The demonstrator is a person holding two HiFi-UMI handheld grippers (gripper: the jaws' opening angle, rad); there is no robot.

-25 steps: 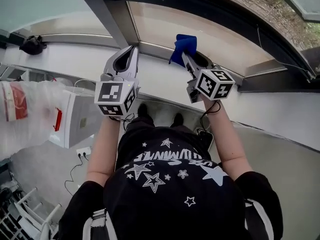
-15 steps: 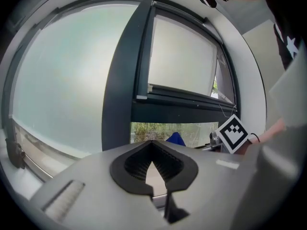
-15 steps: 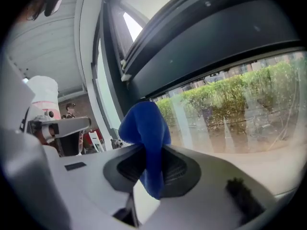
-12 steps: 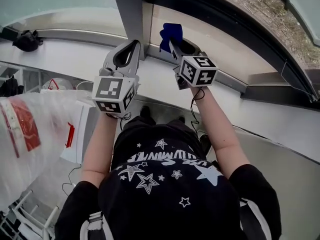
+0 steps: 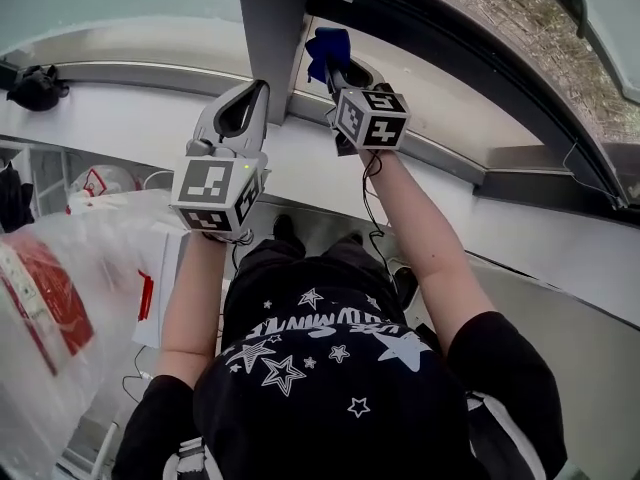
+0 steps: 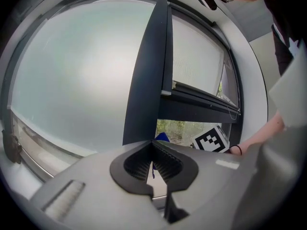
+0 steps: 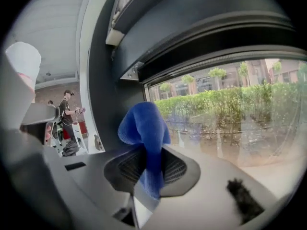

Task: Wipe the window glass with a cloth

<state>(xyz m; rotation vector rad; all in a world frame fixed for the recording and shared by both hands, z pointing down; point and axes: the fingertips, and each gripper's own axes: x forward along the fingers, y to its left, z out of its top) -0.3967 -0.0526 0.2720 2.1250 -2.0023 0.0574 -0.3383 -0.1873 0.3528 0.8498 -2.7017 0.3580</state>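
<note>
The right tongs (image 7: 151, 166) are clenched on a soft blue cloth (image 7: 144, 126), which is pinched by its lower fold between the ridged pads so that a rounded wad stands proud of the tips; held this way, fabric rather than hard plastic would be brought against the pane. The wad is raised at the upper centre of the head view, at the left edge of the clear window glass (image 7: 230, 109), through which hedges and trees are seen, and just beside the dark upright frame post (image 5: 270, 28). Whether the wad is pressed on the pane or only near it cannot be made out. The position is judged to suit a stroke begun at the corner of the pane, beside the post. The left tongs (image 6: 153, 163) are closed on nothing, only a thin slit being left between their pads; they are held up at the left centre of the head view, over the white sill (image 5: 130, 118) and facing the post with a frosted pane (image 6: 72, 66) to its left, apparently parked clear of the working side.
</note>
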